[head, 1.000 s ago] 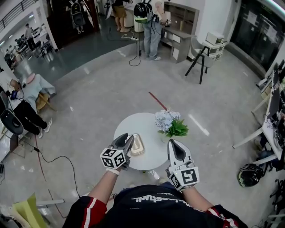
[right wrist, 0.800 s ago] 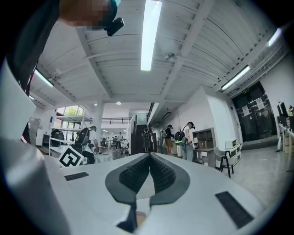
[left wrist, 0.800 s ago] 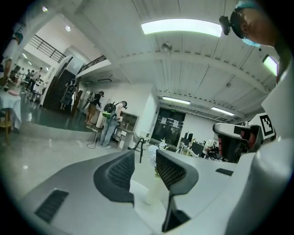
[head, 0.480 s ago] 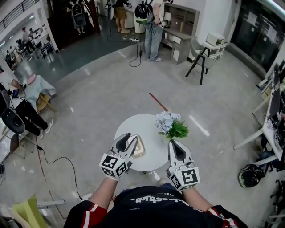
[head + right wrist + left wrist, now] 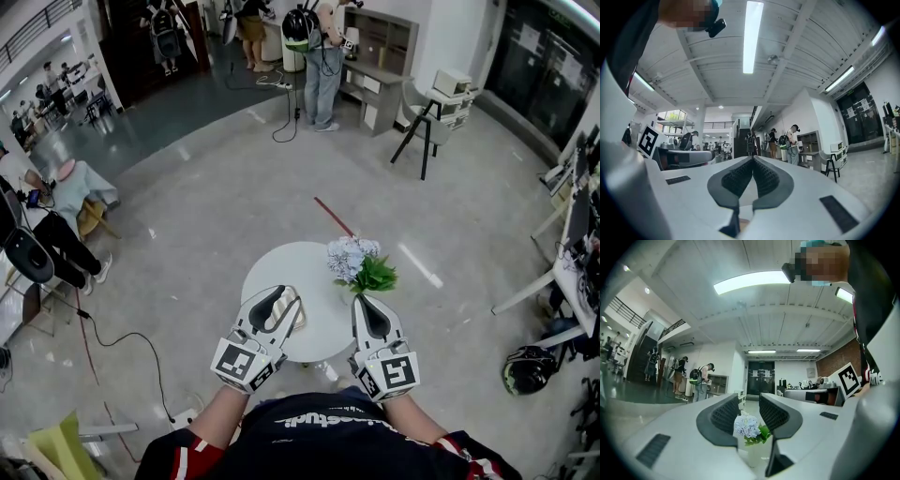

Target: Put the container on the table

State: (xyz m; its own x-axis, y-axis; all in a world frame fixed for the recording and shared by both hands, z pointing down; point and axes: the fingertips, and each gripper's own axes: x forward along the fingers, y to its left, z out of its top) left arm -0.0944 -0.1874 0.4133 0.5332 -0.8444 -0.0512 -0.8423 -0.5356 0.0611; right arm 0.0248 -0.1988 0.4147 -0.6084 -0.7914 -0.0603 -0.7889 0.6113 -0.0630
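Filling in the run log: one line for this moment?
container: on table | left gripper: open, empty, at container | right gripper: shut, empty

The head camera looks from high up, steeply down at the round desk [image 5: 302, 261]. The camera on the left tool [image 5: 749, 401] sits low and close, facing the flowers [image 5: 747, 427], which both views share. The camera on the right tool [image 5: 753, 158] tilts up.

Left gripper [image 5: 749, 400] jaws apart; flowers [image 5: 747, 426] visible through gap.
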